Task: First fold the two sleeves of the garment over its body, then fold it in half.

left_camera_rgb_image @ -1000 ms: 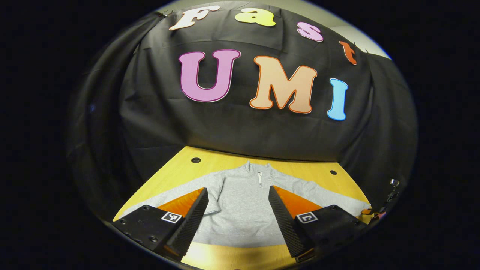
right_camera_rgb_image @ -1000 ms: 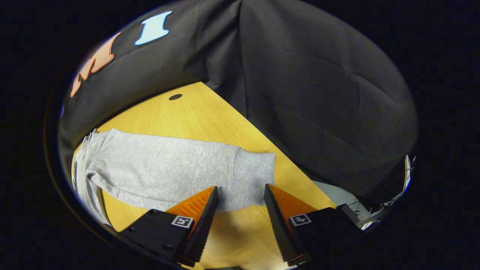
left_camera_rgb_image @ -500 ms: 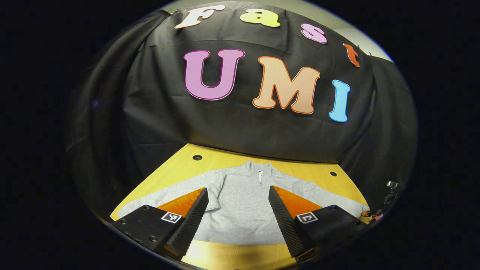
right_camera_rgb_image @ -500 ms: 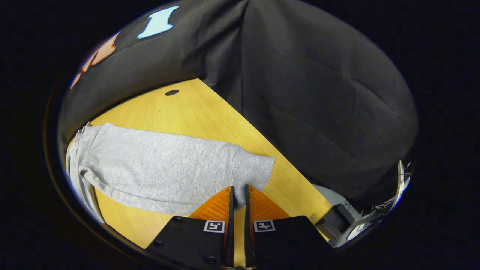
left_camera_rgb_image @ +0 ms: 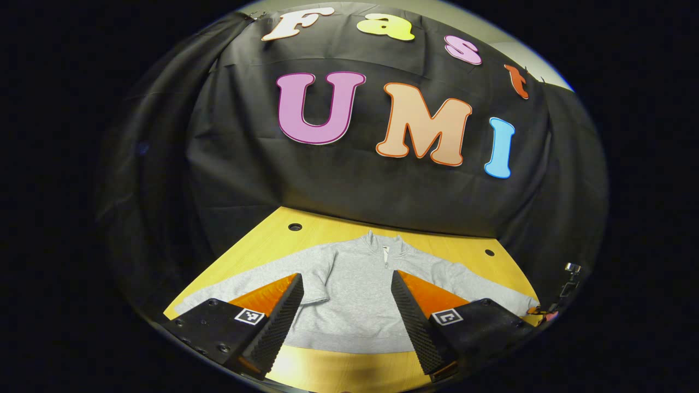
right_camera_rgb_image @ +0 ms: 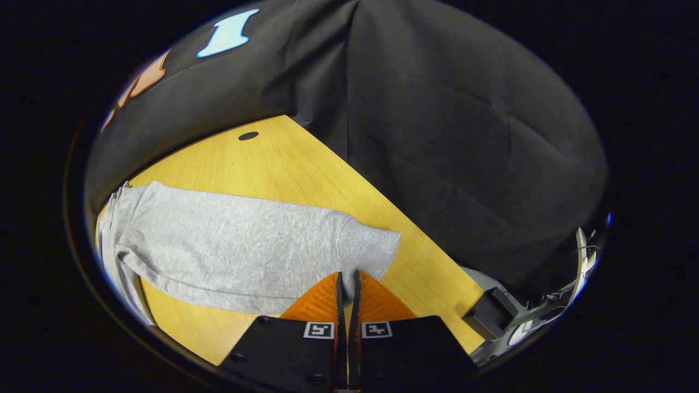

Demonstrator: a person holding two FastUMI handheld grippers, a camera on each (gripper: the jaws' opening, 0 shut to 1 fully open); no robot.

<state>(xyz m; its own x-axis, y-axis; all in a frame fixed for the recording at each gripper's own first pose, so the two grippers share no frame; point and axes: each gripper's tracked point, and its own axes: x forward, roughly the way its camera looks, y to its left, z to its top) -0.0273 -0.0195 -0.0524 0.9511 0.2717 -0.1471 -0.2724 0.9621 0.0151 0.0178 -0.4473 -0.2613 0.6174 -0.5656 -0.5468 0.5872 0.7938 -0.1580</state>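
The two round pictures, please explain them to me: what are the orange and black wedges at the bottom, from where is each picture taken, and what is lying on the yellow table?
Each picture comes from a camera riding on a hand-held gripper, a tool with two fingers that a person carries. The wedges are those fingers. In the left gripper view, the left gripper has its fingers wide apart and holds nothing; it looks across the wooden table at a grey sweatshirt lying flat with both sleeves spread out. In the right gripper view, the right gripper looks along one sleeve. Its fingers are closed together at the edge of the sleeve's cuff, apparently pinching it, probably to fold this sleeve over the body.
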